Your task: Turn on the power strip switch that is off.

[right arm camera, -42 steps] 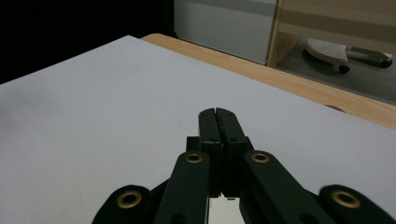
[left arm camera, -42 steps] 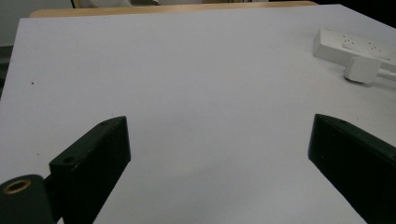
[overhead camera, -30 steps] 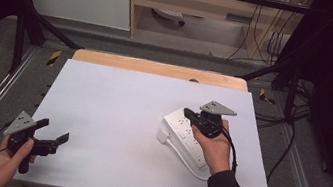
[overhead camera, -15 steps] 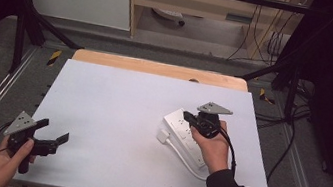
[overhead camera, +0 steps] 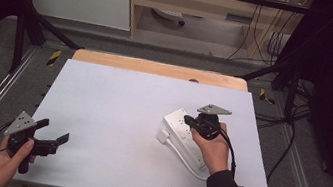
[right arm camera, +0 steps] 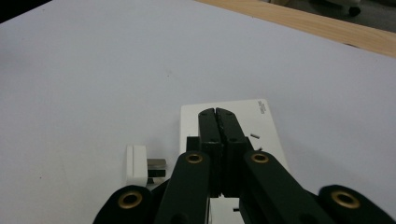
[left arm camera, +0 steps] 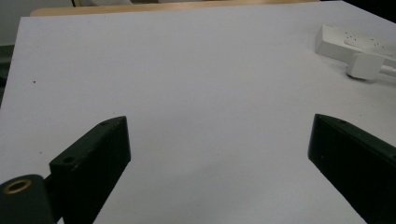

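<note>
My fingers (right arm camera: 218, 135): matt black plastic w/ brass rivets. Desk (overhead camera: 115, 116): smooth matt white, wood far edge. Power strip (overhead camera: 180, 126): glossy white plastic.

The power strip (overhead camera: 183, 138) lies under the right gripper (overhead camera: 189, 122). Its plug (overhead camera: 164, 136) sits just beside. The left gripper (overhead camera: 53, 139) is well apart from both.

A white worktop (overhead camera: 115, 116) with a bare wooden strip (overhead camera: 158, 68) along its far edge. On its right half lies a white power strip (overhead camera: 177, 124), its white plug (overhead camera: 164, 136) on the surface just beside it, cable (overhead camera: 180, 155) trailing nearward.
</note>
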{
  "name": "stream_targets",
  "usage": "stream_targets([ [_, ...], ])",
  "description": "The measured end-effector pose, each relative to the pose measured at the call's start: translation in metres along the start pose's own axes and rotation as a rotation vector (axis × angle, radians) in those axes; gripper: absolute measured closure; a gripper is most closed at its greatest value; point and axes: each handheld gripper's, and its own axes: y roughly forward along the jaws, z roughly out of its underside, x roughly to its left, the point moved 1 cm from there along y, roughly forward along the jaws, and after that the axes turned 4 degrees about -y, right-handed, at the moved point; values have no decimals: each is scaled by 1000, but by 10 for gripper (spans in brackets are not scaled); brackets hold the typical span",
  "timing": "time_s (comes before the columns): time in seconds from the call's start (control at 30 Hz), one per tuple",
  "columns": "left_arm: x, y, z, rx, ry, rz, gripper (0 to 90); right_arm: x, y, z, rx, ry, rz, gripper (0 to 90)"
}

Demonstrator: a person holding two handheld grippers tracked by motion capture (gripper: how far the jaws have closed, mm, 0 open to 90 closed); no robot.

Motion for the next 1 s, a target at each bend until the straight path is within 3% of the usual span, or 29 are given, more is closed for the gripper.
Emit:
stream_targets([
  [1.0, 0, 0, 0, 7, 10, -3, 59, -5, 5, 16, 59, 25, 2, 900],
])
